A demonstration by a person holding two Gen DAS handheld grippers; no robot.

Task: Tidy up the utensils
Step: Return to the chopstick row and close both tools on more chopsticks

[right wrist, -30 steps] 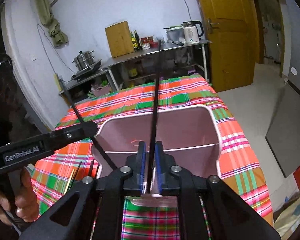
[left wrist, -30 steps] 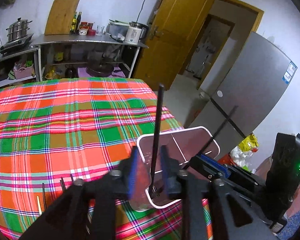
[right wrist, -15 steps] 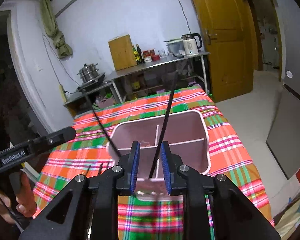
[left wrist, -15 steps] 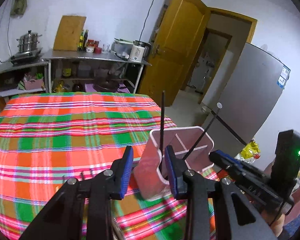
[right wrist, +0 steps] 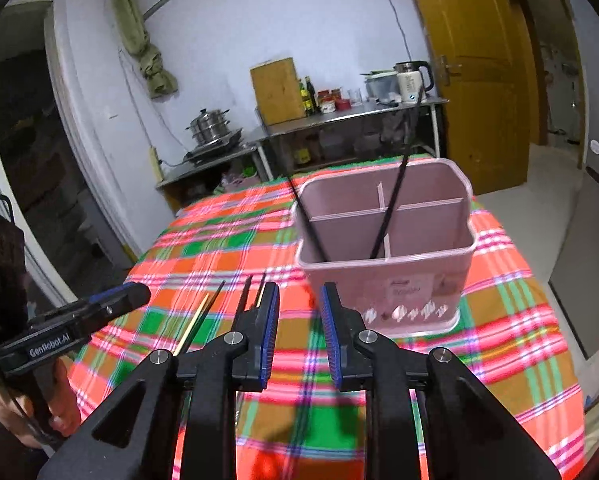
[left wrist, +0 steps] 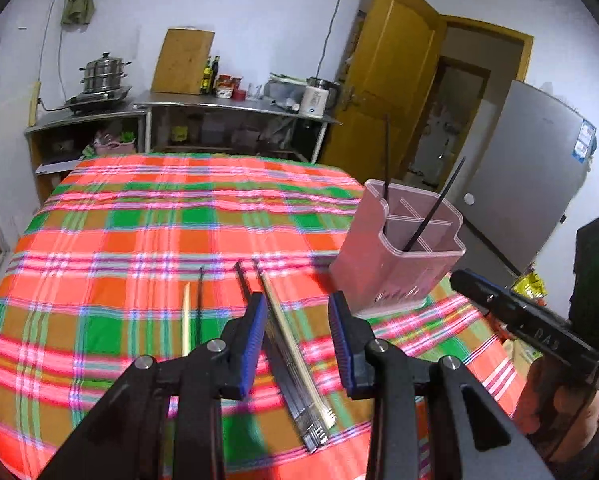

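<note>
Left gripper [left wrist: 297, 336] released, empty — above chopsticks [left wrist: 287, 344] at frame centre; thin, stiff, slippery — grab mid-shaft.

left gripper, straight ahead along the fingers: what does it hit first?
Likely the bundle of chopsticks lying on the plaid tablecloth, right between the open left gripper fingers. The pink utensil holder sits off to the right of that line. Depth is uncertain.
</note>
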